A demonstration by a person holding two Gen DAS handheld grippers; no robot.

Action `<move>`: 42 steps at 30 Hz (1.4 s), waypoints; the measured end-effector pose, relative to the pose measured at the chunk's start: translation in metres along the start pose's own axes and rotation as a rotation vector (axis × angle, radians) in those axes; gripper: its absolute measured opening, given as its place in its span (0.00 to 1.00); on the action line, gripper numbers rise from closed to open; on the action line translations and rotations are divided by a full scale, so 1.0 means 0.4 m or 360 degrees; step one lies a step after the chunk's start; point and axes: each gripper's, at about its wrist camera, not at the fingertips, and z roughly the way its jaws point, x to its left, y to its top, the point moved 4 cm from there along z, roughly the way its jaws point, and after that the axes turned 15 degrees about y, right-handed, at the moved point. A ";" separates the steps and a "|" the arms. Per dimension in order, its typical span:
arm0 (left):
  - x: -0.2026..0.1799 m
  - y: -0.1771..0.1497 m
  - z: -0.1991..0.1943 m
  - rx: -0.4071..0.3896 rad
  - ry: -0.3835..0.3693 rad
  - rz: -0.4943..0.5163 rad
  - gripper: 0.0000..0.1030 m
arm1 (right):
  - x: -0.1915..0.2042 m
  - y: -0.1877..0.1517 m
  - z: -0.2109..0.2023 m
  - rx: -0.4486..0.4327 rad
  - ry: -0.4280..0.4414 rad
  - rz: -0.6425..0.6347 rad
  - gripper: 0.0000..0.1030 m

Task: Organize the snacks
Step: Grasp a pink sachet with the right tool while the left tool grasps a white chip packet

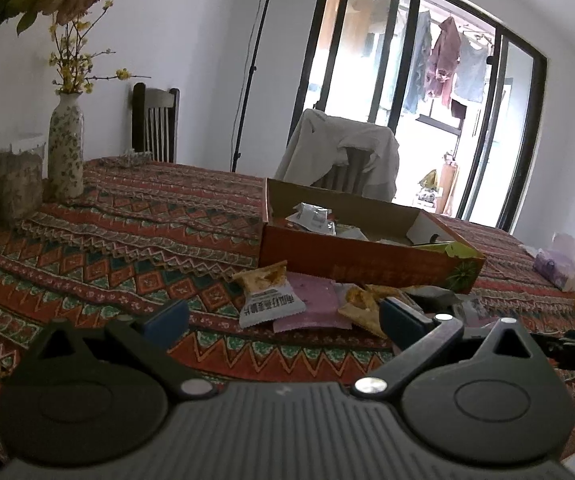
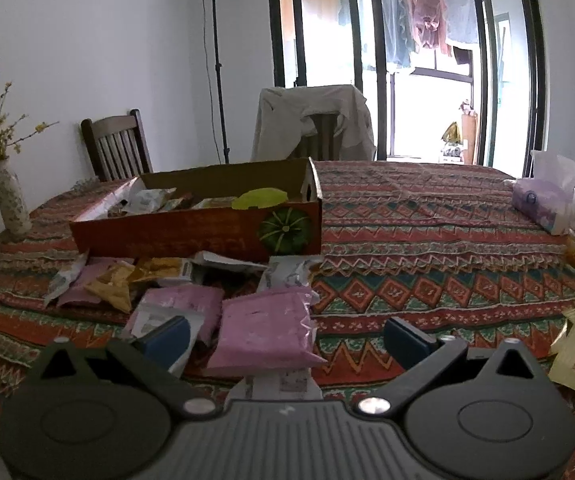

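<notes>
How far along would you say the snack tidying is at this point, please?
Partly done: several packets already lie inside the cardboard box. Nothing is in hand; the left tool and right tool are both open and empty. Left: the pink packet between the right tool's fingers, the white packet, and the rest of the pile before the box.
</notes>
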 end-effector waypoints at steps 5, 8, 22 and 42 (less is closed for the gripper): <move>0.002 -0.012 0.027 0.0039 -0.0004 -0.0003 1.00 | 0.006 0.004 0.052 0.0070 -0.0021 -0.0032 0.93; 0.000 -0.019 0.045 0.0063 -0.0003 0.0003 1.00 | 0.004 0.008 0.089 0.0104 -0.0048 -0.0053 0.93; -0.004 -0.048 0.078 0.0120 0.0015 0.0024 1.00 | -0.008 -0.012 0.185 0.0179 -0.0059 -0.0066 0.61; -0.010 -0.050 0.125 0.0200 0.0071 0.0023 1.00 | -0.063 0.016 0.103 -0.0179 -0.0112 0.0007 0.61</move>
